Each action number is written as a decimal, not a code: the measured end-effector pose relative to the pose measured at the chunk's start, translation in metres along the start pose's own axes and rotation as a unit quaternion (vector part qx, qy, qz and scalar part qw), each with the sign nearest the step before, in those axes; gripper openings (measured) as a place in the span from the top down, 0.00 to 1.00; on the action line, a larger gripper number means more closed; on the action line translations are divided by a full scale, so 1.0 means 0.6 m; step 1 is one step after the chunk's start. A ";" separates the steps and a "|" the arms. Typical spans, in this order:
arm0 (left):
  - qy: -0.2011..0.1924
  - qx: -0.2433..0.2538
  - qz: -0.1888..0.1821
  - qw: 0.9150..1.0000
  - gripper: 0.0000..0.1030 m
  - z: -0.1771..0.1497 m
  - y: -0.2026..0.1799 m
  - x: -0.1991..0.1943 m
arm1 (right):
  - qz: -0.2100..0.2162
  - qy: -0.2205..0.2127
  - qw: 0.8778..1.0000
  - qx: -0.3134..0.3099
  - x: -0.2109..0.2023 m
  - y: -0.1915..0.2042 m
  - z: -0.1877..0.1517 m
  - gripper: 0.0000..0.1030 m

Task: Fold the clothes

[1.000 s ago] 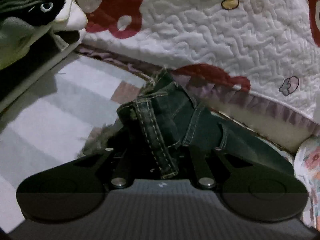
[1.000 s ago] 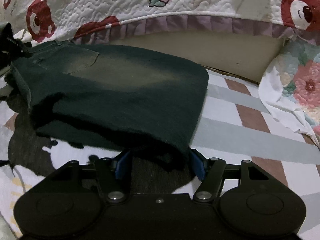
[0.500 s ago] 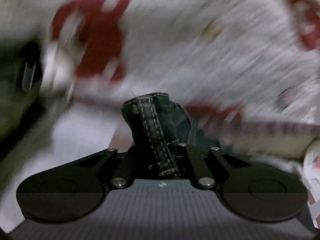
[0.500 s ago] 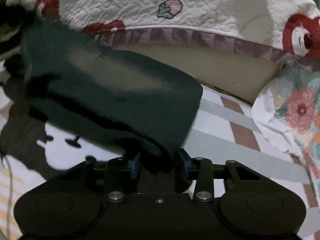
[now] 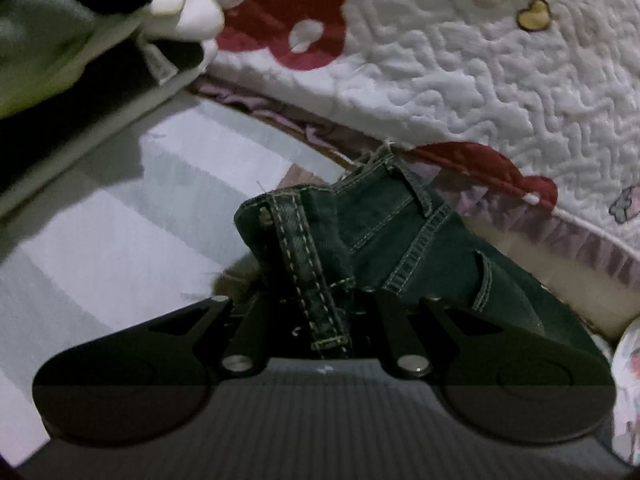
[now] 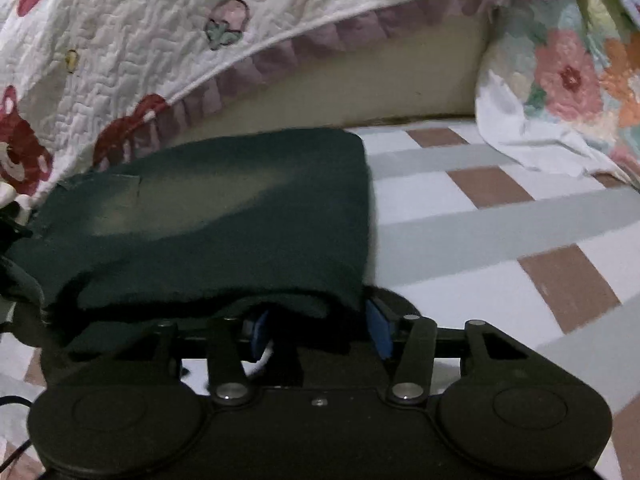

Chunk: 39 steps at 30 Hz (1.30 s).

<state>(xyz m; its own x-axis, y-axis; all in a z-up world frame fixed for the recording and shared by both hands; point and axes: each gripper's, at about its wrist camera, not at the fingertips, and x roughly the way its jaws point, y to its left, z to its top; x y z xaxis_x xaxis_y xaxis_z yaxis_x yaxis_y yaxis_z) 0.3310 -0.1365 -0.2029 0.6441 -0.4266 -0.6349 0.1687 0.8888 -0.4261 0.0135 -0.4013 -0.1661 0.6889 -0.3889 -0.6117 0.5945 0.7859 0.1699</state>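
1. The left gripper (image 5: 320, 312) clenches the stitched waistband of the dark jeans (image 5: 404, 236), its jaws shut on the denim.
2. The jeans (image 6: 224, 216) lie folded on the checked bed sheet (image 6: 500, 220), beside the quilted bear-print bedspread (image 6: 132, 40).
3. The right gripper (image 6: 320, 326) sits at the near edge of the fold; its jaws are opening, with denim between the blue pads (image 6: 378, 326), and no firm pinch shows.
4. A floral pillow (image 6: 568, 80) rests at the sheet's far right corner.
5. A stack of folded clothes (image 5: 80, 60) stands to the left of the jeans, well apart.
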 end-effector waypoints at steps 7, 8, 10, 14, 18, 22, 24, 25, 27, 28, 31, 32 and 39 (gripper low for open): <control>0.005 0.161 0.088 0.983 0.88 -0.028 -0.064 -0.034 | 0.014 -0.058 0.997 -0.043 -0.050 -0.006 0.093 0.68; 0.013 0.132 0.083 0.988 0.87 -0.024 -0.049 -0.026 | 0.004 -0.047 0.996 -0.070 -0.040 -0.003 0.088 0.68; 0.017 0.092 0.072 0.993 0.87 -0.017 -0.028 -0.016 | 0.001 -0.028 0.998 -0.060 -0.029 -0.009 0.072 0.68; -0.005 0.096 0.050 0.994 0.90 -0.020 -0.026 -0.007 | 0.001 -0.004 1.000 -0.002 -0.020 -0.024 0.037 0.68; -0.053 0.097 -0.028 0.993 0.94 -0.003 -0.030 -0.032 | 0.002 0.000 1.000 -0.023 -0.010 -0.021 0.012 0.68; -0.096 0.176 -0.040 0.979 0.94 0.026 -0.066 -0.049 | 0.006 -0.024 0.997 -0.072 -0.010 -0.005 0.007 0.68; -0.037 0.161 0.005 0.986 0.92 0.021 -0.043 -0.006 | 0.000 -0.031 0.997 -0.072 -0.011 -0.006 0.006 0.68; 0.003 0.136 0.019 0.990 0.83 0.017 -0.023 0.016 | -0.002 -0.031 0.997 -0.073 -0.011 -0.007 0.005 0.68; 0.020 0.032 0.002 0.999 0.79 0.021 0.027 0.018 | -0.007 -0.032 0.996 -0.079 -0.012 -0.006 0.001 0.68; 0.017 0.001 -0.004 1.000 0.72 0.029 0.037 0.008 | -0.008 -0.032 0.996 -0.081 -0.012 -0.006 0.000 0.68; 0.012 0.056 0.041 0.998 0.64 0.050 0.004 -0.031 | -0.008 -0.033 0.997 -0.073 -0.013 -0.007 0.001 0.68; 0.011 0.086 0.061 0.994 0.64 0.054 -0.012 -0.043 | -0.008 -0.034 0.997 -0.075 -0.013 -0.007 0.001 0.67; -0.084 0.224 0.119 0.964 0.66 0.006 -0.114 -0.136 | -0.010 -0.064 0.991 -0.113 -0.030 -0.004 0.034 0.65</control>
<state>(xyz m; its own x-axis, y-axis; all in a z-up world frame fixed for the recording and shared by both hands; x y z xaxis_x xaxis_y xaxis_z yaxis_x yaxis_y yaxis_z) 0.2695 -0.1620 -0.1199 0.8100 -0.2026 -0.5504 0.2824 0.9572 0.0633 0.0080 -0.4061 -0.1397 0.7341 -0.4517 -0.5071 0.5099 0.8598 -0.0278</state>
